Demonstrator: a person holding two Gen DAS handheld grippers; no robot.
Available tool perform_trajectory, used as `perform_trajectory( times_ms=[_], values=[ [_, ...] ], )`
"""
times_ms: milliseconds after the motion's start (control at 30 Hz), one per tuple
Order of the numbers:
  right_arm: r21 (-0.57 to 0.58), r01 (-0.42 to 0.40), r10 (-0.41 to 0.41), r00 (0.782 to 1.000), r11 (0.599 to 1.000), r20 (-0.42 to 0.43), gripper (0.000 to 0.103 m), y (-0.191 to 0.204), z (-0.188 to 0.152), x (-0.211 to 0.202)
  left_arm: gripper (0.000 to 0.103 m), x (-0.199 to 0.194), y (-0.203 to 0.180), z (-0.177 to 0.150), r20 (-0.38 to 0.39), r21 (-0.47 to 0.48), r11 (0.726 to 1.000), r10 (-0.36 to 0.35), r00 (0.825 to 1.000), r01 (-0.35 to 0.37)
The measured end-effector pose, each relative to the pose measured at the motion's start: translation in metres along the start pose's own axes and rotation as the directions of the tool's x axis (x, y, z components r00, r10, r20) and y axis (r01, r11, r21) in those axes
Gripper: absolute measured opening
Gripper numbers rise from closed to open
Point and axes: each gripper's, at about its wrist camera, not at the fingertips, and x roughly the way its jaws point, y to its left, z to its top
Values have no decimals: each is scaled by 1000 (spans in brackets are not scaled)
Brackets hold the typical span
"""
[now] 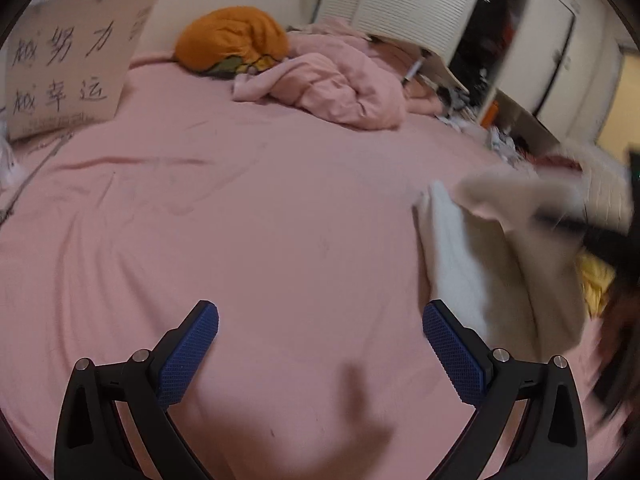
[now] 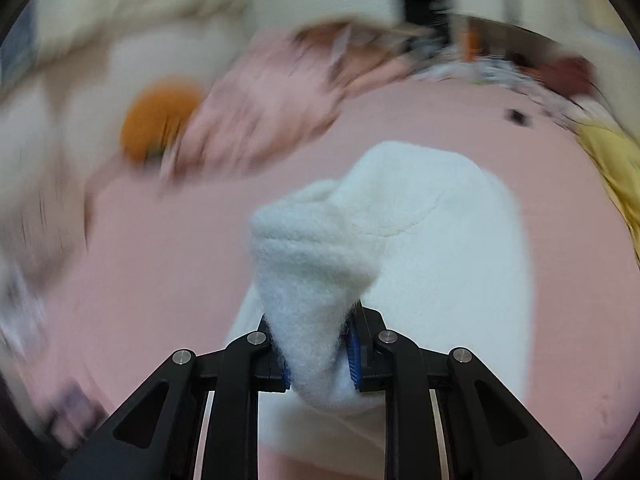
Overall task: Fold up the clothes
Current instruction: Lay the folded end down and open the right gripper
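Observation:
A white fleecy garment (image 2: 432, 240) hangs over the pink bed, bunched up in my right gripper (image 2: 318, 356), whose blue pads are shut on a thick fold of it. In the left wrist view the same garment (image 1: 488, 256) shows blurred at the right, lifted off the sheet, with the dark shape of the right gripper behind it. My left gripper (image 1: 320, 344) hovers above bare pink sheet, its blue pads (image 1: 188, 356) wide apart with nothing between them.
The pink bedsheet (image 1: 224, 208) fills the near ground. A crumpled pink blanket (image 1: 332, 84) and an orange cushion (image 1: 232, 36) lie at the far side. A cardboard sign (image 1: 68, 68) leans at the left. Yellow cloth (image 2: 616, 160) and clutter sit along the right edge.

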Motion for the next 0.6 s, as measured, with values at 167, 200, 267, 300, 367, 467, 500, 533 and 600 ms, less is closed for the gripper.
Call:
perform_trajectory(
  times_ms=[167, 200, 267, 300, 367, 467, 500, 533, 600],
  values=[
    [-195, 84, -100, 992, 977, -74, 20, 47, -43, 36, 102, 7, 5, 5, -4, -36, 998, -48, 999, 48],
    [-203, 86, -98, 994, 976, -51, 20, 51, -40, 29, 102, 6, 6, 7, 2, -42, 998, -54, 999, 54],
    [-234, 96, -99, 995, 968, 0, 19, 58, -33, 15, 102, 4, 8, 8, 9, -55, 996, -64, 998, 65],
    [-257, 106, -102, 994, 961, 27, 19, 62, -29, 8, 102, 3, 8, 9, 12, -62, 996, -69, 998, 70],
    [-276, 96, -108, 994, 956, -27, 19, 65, -34, 20, 102, 1, 10, 10, 16, -75, 994, -78, 997, 79],
    [-284, 67, -107, 986, 956, -129, 21, 63, -46, 53, 102, 1, 11, 11, 16, -77, 994, -73, 997, 74],
    [-289, 47, -84, 989, 956, -118, 24, 64, -47, 50, 102, 2, 12, 11, 13, -80, 994, -75, 997, 76],
    [-293, 27, -61, 992, 956, -106, 35, 65, -48, 47, 102, 3, 13, 11, 10, -86, 993, -78, 997, 79],
    [-303, -12, -14, 996, 953, -83, 64, 66, -49, 42, 102, 5, 16, 11, 2, -103, 991, -87, 996, 87]
  ],
)
